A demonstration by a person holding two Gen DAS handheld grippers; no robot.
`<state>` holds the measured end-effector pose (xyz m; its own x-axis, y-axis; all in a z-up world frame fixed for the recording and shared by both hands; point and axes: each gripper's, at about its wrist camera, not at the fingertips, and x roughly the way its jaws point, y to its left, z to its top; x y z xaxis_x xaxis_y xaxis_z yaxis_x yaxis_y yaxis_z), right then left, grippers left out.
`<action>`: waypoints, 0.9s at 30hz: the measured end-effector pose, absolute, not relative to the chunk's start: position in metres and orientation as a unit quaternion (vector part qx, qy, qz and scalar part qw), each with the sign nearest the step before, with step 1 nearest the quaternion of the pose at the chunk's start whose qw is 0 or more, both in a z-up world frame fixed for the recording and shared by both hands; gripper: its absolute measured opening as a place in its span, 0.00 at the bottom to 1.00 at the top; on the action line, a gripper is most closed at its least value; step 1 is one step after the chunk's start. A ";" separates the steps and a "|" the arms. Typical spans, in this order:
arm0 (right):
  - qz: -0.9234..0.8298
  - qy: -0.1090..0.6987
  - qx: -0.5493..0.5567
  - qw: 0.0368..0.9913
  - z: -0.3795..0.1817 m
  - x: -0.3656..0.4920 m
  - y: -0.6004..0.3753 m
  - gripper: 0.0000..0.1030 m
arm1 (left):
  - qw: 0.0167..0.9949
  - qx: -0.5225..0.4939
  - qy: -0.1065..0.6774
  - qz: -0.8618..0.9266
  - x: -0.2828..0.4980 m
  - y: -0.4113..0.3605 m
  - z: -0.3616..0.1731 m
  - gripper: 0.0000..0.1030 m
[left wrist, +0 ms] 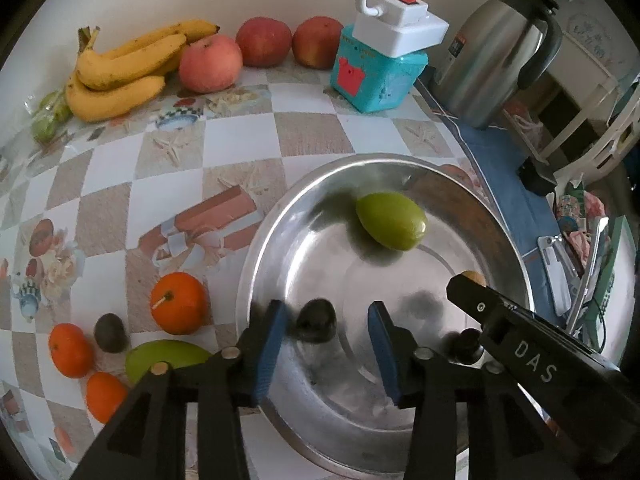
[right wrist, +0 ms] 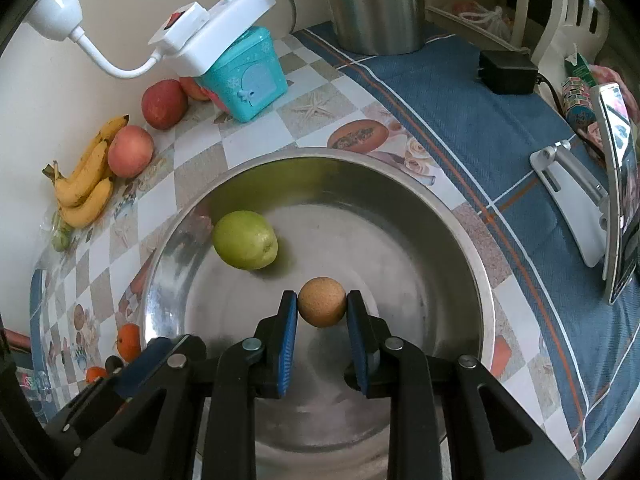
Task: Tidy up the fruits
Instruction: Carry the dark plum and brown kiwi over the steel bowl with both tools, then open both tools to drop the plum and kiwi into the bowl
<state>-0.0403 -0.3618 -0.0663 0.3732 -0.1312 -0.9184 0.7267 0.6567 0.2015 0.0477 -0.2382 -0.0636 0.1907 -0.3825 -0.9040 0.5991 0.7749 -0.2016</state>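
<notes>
A steel bowl [left wrist: 516, 248] [right wrist: 460, 216] sits on the checked tablecloth and holds a green mango [left wrist: 391, 221] [right wrist: 245, 239]. My right gripper [right wrist: 322, 307] is shut on a small tan round fruit [right wrist: 322, 301] and holds it over the bowl; its tip shows in the left wrist view [left wrist: 472, 280]. My left gripper [left wrist: 327, 322] is open and empty over the bowl's near left rim. To its left lie oranges [left wrist: 179, 303], a dark fruit [left wrist: 110, 332] and a second green mango [left wrist: 168, 358]. Bananas [left wrist: 120, 68] and apples [left wrist: 210, 64] line the back wall.
A teal box [left wrist: 374, 74] with a white power strip [left wrist: 400, 26] on top stands at the back. A steel kettle [left wrist: 496, 52] stands on a blue cloth [right wrist: 460, 112] to the right. A black adapter [right wrist: 506, 72] and a phone on a stand [right wrist: 618, 200] are at the right.
</notes>
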 end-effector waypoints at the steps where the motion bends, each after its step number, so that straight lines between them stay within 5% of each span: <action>1: -0.279 0.486 0.306 0.769 -0.066 -0.040 -0.362 0.26 | 0.766 0.099 0.547 -0.322 0.047 -0.238 -0.061 0.46; 6: -0.290 0.486 0.298 0.769 -0.058 -0.042 -0.363 0.40 | 0.772 0.093 0.543 -0.318 0.049 -0.232 -0.051 0.54; 11: -0.292 0.493 0.296 0.764 -0.048 -0.044 -0.361 0.42 | 0.783 0.099 0.534 -0.304 0.052 -0.223 -0.035 0.63; 13: -0.289 0.500 0.294 0.761 -0.045 -0.044 -0.358 0.54 | 0.787 0.106 0.534 -0.289 0.053 -0.218 -0.030 0.66; 27: -0.272 0.528 0.270 0.758 -0.031 -0.048 -0.327 0.54 | 0.793 0.094 0.573 -0.186 0.064 -0.154 -0.027 0.69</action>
